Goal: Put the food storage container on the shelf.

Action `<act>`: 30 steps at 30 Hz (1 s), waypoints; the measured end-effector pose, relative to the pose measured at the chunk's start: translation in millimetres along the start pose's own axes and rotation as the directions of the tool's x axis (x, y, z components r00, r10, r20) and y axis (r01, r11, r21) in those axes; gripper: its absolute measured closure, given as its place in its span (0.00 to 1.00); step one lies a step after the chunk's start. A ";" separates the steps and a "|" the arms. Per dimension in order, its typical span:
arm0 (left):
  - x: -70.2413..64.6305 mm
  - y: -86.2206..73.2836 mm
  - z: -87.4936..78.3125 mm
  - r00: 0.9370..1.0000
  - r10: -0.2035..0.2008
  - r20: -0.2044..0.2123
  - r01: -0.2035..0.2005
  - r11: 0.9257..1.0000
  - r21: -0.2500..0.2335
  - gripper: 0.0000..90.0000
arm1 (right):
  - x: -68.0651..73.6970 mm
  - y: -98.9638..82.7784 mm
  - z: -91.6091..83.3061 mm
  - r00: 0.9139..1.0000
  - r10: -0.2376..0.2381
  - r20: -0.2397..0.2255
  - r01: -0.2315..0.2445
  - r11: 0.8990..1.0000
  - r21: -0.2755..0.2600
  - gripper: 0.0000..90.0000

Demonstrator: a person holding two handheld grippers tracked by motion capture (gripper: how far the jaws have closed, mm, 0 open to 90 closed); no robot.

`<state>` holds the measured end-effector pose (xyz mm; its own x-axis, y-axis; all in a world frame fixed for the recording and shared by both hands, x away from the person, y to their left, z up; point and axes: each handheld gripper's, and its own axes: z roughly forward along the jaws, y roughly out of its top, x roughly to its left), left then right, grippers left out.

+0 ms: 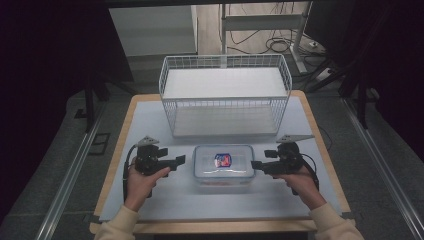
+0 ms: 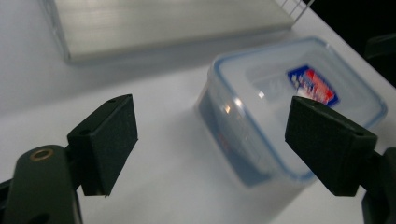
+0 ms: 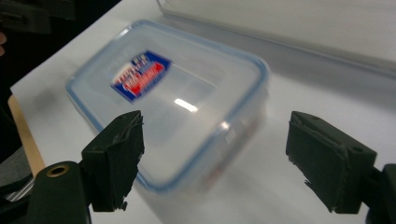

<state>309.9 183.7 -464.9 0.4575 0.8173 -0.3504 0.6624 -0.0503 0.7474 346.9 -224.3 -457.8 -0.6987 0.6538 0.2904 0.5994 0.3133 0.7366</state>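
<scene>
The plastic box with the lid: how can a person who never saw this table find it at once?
Find the white wire basket on the table. Just in front of it lies the plastic box. It is clear, with a blue-rimmed lid and a red and blue label.

Lab-like recording space, dark curtains, floor cables (image 1: 272,42), lone worktable (image 1: 320,145)

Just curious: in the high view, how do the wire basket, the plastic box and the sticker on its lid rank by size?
1. Wire basket, clearly largest, though farther from the camera.
2. Plastic box.
3. Sticker, smallest.
</scene>
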 end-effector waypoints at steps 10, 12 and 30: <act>-4.5 2.7 27.3 0.996 -0.058 0.072 0.052 0.995 0.083 0.18 | 3.0 5.4 11.7 0.999 0.012 -0.029 -0.011 1.000 0.010 0.20; -4.3 1.1 31.4 0.995 -0.069 0.078 0.061 0.993 0.098 0.17 | 3.5 3.7 11.4 0.999 0.016 -0.037 -0.016 1.000 0.010 0.20; 5.0 -6.7 67.9 0.963 -0.169 0.209 0.118 0.965 0.235 0.18 | -3.3 -7.7 8.7 0.999 0.022 -0.029 -0.021 1.000 0.016 0.19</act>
<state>347.9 149.2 -510.0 0.4526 0.6758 -0.5817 0.8327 -0.0870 0.5468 348.0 -222.9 -469.8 -0.6966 0.6401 0.3240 0.6203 0.3106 0.7203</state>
